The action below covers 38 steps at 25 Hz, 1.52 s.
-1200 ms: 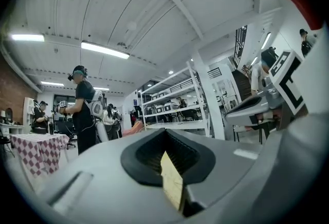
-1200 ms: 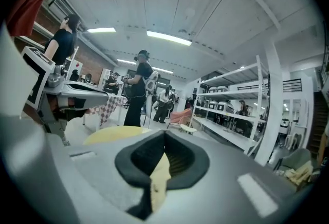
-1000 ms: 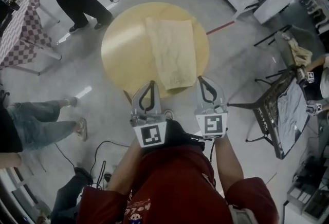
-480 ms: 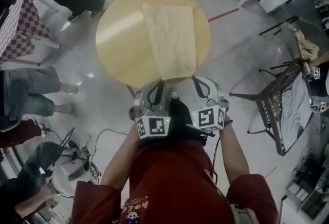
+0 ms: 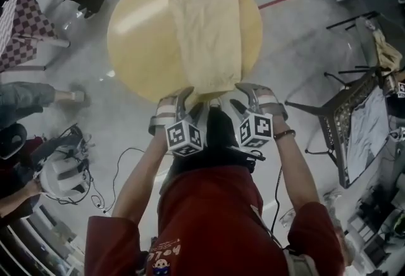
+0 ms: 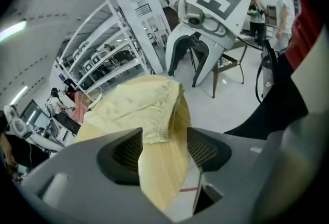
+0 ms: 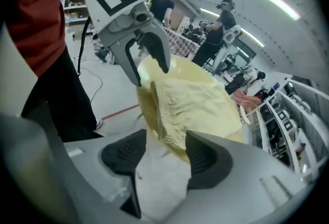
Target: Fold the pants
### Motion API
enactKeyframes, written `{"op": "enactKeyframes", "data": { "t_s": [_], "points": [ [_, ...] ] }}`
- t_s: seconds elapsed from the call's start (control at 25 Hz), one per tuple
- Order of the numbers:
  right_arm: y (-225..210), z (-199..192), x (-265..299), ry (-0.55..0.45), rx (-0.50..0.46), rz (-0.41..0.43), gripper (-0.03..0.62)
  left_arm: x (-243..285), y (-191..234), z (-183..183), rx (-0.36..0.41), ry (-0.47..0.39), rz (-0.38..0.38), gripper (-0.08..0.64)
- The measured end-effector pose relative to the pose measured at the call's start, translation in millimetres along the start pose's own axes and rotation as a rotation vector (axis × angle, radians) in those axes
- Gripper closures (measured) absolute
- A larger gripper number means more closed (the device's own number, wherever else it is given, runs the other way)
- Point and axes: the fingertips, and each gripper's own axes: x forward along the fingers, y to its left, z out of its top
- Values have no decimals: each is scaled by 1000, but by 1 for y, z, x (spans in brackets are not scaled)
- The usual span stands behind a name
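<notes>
Soft, limp pale-yellow cloth pants (image 5: 205, 40) on the round wooden table (image 5: 136, 34) suit pinching at their near-edge corners, while the left tool (image 6: 164, 148) and right tool (image 7: 165, 153), jaws just opened wide, hold nothing.

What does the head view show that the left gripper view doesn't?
Head view only: the whole round table, the pants lying flat full-length, and the left gripper from outside. Left gripper view only: its jaws apart, just opening, gripping nothing, with the pants' near corner in the gap; white shelving. Both: pants, table, and the right gripper, jaws also just opening, empty.
</notes>
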Motion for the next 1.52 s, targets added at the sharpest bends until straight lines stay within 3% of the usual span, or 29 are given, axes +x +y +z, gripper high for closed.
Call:
{"op": "enactKeyframes", "data": {
  "t_s": [0.4, 0.52, 0.6, 0.76, 1.2, 1.52],
  "points": [
    [10, -15, 50, 98, -278, 99, 350, 37, 2, -13, 187, 88, -162, 276],
    [9, -9, 53, 90, -312, 83, 397, 40, 2, -12, 239, 104, -210, 282],
    [4, -5, 52, 86, -314, 52, 461, 38, -2, -11, 261, 96, -230, 336],
    [10, -3, 48, 74, -301, 47, 496, 33, -12, -14, 233, 68, -190, 443],
    [17, 14, 14, 68, -224, 16, 532, 4, -20, -11, 201, 47, -160, 449],
    [-10, 35, -12, 61, -167, -44, 534, -21, 10, 8, 205, 10, -97, 448]
  ]
}}
